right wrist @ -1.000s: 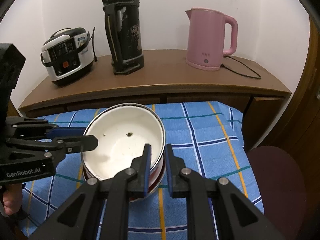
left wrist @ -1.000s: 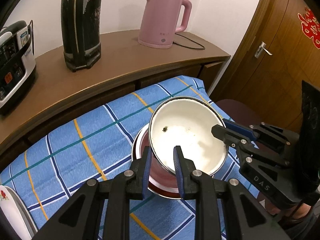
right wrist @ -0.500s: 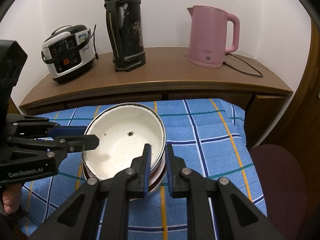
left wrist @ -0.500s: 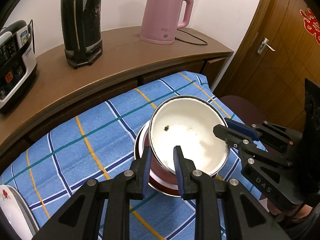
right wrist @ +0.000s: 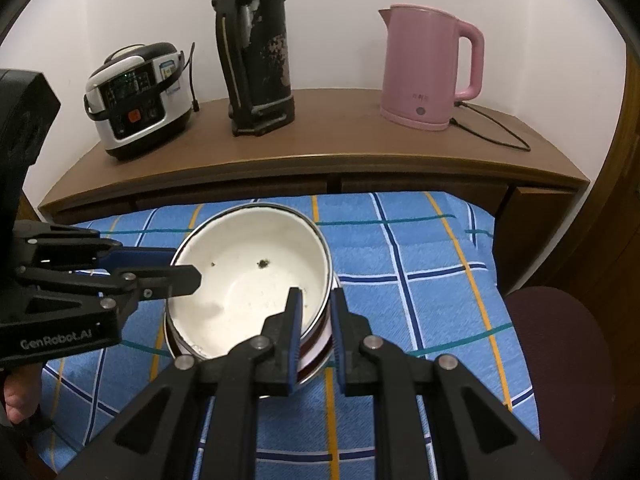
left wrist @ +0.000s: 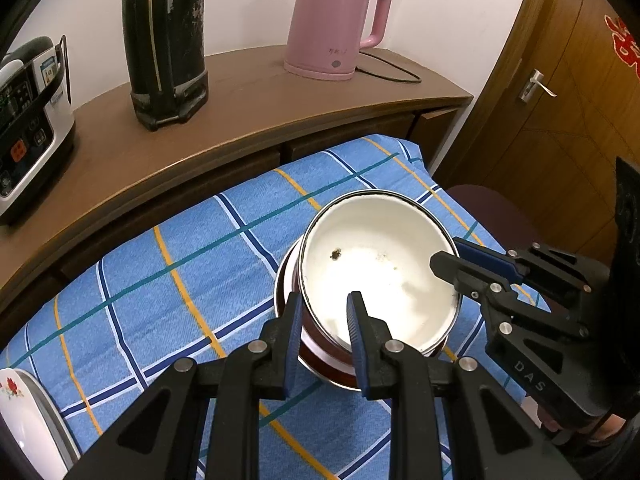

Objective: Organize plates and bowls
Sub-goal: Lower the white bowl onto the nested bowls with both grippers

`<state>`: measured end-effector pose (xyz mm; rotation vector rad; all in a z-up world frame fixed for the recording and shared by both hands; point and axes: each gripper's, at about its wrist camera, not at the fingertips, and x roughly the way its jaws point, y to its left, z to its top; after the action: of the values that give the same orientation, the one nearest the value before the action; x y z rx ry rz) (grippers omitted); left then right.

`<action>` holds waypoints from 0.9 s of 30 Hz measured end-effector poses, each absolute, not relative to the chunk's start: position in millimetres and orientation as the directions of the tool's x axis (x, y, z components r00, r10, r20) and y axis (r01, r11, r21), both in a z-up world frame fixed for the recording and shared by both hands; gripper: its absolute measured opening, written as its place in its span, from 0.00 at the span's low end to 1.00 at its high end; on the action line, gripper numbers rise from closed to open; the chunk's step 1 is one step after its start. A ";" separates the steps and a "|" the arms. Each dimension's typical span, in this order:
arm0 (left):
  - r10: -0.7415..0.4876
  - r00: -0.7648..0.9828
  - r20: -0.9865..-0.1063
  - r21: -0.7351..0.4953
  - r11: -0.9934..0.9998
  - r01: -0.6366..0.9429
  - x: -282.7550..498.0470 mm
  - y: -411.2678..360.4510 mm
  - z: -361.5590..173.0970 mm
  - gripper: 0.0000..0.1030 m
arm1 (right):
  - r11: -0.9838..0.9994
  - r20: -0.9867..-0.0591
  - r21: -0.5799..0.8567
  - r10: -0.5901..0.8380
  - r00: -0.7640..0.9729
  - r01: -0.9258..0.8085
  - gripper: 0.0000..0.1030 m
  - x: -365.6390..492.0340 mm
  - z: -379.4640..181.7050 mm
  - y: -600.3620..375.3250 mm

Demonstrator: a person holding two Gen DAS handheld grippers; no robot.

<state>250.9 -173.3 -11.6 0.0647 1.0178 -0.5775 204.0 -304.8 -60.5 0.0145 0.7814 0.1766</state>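
Bowl: a white enamel bowl [left wrist: 376, 280] with a thin dark rim sat nested, slightly tilted, in a dark red bowl [left wrist: 324, 364] on the blue checked cloth [left wrist: 160, 280].
Left gripper: the left gripper [left wrist: 324, 316] was closed on the near wall of the white bowl, one finger inside, one outside.
Right gripper: the right gripper [right wrist: 314, 312] pinched the opposite wall the same way.
Handling: probably stiff and fairly light; the glazed enamel looked slick and liable to chip, so a rim grip from two sides seemed sound.
Plate: a flowered plate [left wrist: 24, 408] lay at the cloth's edge, well apart and cut off by the frame.
Hidden: the red bowl's inside, and whether more dishes lay beneath, could not be told.
Specks: dark specks in the white bowl could have been chips or dirt.
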 end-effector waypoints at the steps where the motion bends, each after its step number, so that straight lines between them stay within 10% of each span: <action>1: -0.425 0.388 -0.818 -0.212 0.849 0.483 251.3 -173.3 -12.1 0.24 | 0.985 -0.700 0.078 0.164 0.696 -0.153 0.14 203.8 -60.7 -304.5; 27: -0.405 0.367 -0.838 -0.200 0.852 0.485 254.7 -175.4 -20.8 0.24 | 0.983 -0.715 0.073 0.167 0.679 -0.166 0.14 204.4 -66.3 -299.7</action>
<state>254.7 -175.4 -20.8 0.0857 1.0500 -0.5722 204.4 -299.7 -66.3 0.0024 0.8030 0.1869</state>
